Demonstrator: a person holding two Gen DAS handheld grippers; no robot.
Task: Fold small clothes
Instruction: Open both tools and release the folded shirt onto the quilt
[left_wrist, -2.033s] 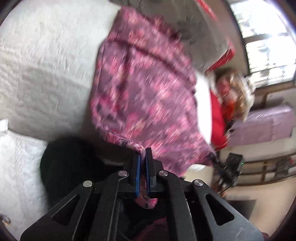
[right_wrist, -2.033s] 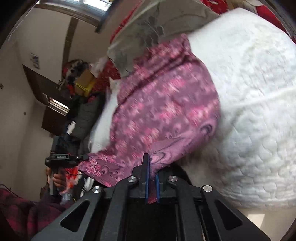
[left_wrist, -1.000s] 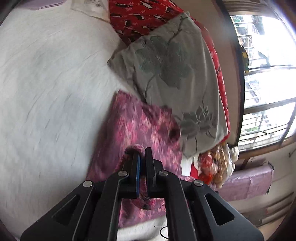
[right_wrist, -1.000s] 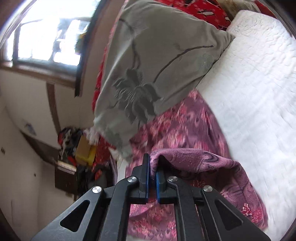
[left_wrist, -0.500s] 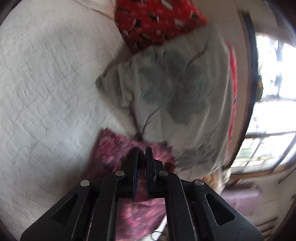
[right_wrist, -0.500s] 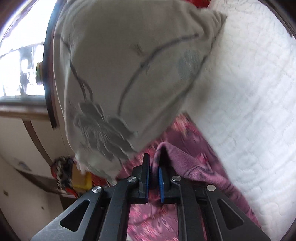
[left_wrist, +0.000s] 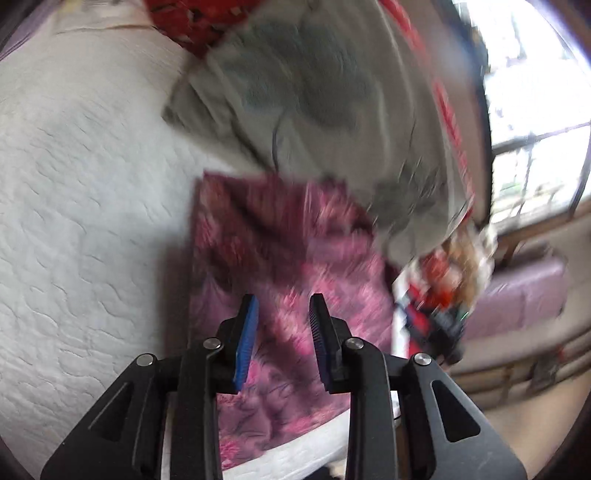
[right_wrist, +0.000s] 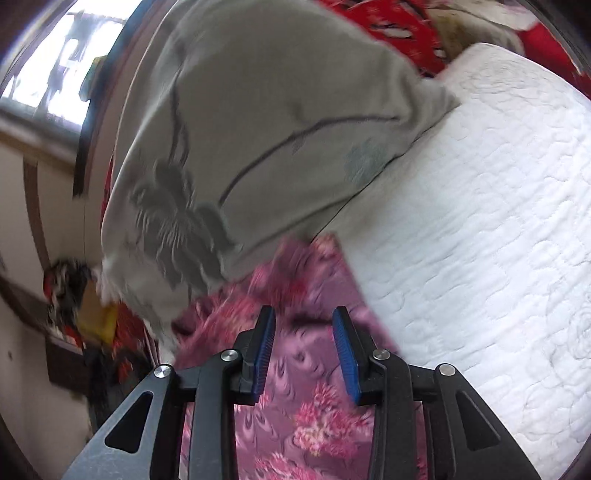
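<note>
My left gripper no longer pinches cloth as it did a second ago: its jaws are opening, nothing between the pads. My right gripper has likewise let go, jaws parting over bare air. Below both, the pink patterned garment now lies flat at lower centre on the white quilt. Beyond it, upper centre, the grey pillow overlaps its far edge.
</note>
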